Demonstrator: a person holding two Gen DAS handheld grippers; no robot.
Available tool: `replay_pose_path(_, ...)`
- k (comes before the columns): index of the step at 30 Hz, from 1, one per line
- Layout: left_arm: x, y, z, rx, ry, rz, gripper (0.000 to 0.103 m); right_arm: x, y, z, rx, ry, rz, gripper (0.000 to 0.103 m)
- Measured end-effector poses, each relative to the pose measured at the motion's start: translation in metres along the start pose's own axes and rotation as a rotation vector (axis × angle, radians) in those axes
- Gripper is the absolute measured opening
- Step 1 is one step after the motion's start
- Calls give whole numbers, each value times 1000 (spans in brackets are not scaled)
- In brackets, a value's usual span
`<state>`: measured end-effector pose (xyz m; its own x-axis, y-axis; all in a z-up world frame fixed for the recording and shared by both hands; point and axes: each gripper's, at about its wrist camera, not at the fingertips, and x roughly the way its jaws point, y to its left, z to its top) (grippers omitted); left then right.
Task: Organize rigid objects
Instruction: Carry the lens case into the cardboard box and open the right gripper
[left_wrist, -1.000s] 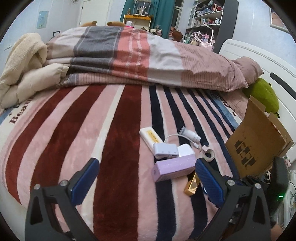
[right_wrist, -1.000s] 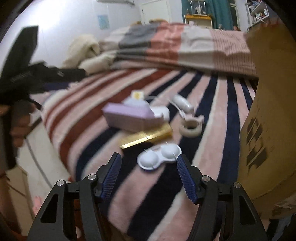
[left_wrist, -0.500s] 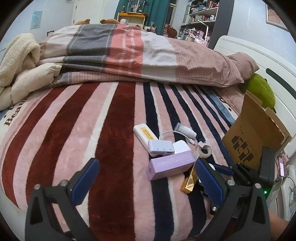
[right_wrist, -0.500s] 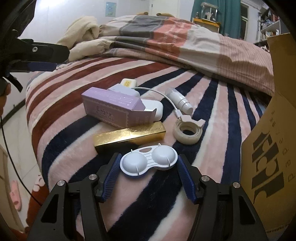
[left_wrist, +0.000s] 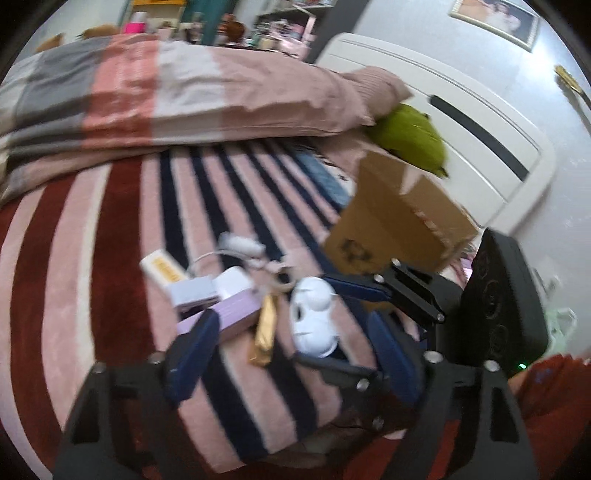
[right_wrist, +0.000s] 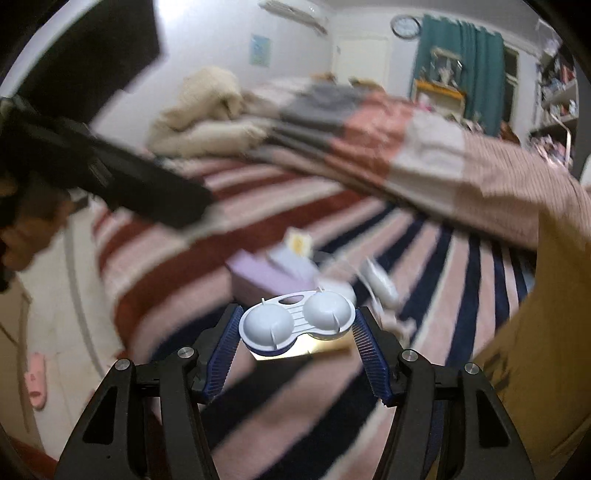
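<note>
My right gripper (right_wrist: 295, 336) is shut on a white two-domed contact lens case (right_wrist: 295, 323) and holds it above the striped bed; the case also shows in the left wrist view (left_wrist: 314, 317) between the right gripper's blue fingers (left_wrist: 354, 288). Below lie a purple box (left_wrist: 225, 317), a gold bar-shaped box (left_wrist: 265, 328), a white adapter (left_wrist: 194, 291), a yellow-labelled white stick (left_wrist: 162, 267), a white plug on a cable (left_wrist: 240, 243) and a tape ring (left_wrist: 275, 277). My left gripper (left_wrist: 291, 354) is open and empty, near the bed's front edge.
An open cardboard box (left_wrist: 399, 218) stands on the bed at the right, beside the headboard (left_wrist: 461, 122). A folded striped duvet (left_wrist: 166, 92) and a green plush (left_wrist: 410, 136) lie at the back. A black speaker (left_wrist: 502, 295) stands at the right.
My right gripper has closed on the lens case and lifted it off the blanket. My left gripper has swung to the right, toward the cardboard box.
</note>
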<state>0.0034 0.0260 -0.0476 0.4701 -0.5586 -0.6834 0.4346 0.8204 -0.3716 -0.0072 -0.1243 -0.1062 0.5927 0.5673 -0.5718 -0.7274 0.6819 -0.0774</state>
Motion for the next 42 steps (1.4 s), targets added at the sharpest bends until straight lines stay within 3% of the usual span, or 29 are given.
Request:
replay_pose_path(3,0,-16,18,11,19,-56,41,-18,6,25,-49,-56,11,58)
replay_pose_path(7,6,-35,42,43,32,-33,25,-36,2,48,-86,-103,-16,58)
replay_pose_path(13,35,-75,87,126,64,-40,23,-64,-33,63,-64,-112,-72,58)
replay_pose_path(19,94,-118,132,157,173,-113,23,-88,-100,61,44,-45,-140,58)
replay_pose_path(23,139,-138,152,170,294,-145,23,-97,-147,53,142,66,-152,58)
replay_pose_path(28,176,-149,159,150,400,-133,23,-92,-194,41,265,225,-123,58)
replay_pose_path(29,178,-150,160,151,400,-130,24,-90,-199,38,281,248,-124,58)
replay_pose_path(30,179,-152,160,167,394,-110,33,-89,-202,33,292,271,-129,58)
replay_pose_path(31,178,-153,160,179,384,-87,52,-88,-205,31,299,287,-131,58)
replay_pose_path(33,170,-153,161,200,340,-22,73,-86,-211,29,327,313,-132,58)
replay_pose_path(36,149,-146,162,188,292,-8,73,-92,-215,29,336,305,-141,81)
replay_pose_path(42,83,-103,158,152,155,58,81,-101,-196,40,294,255,-131,86)
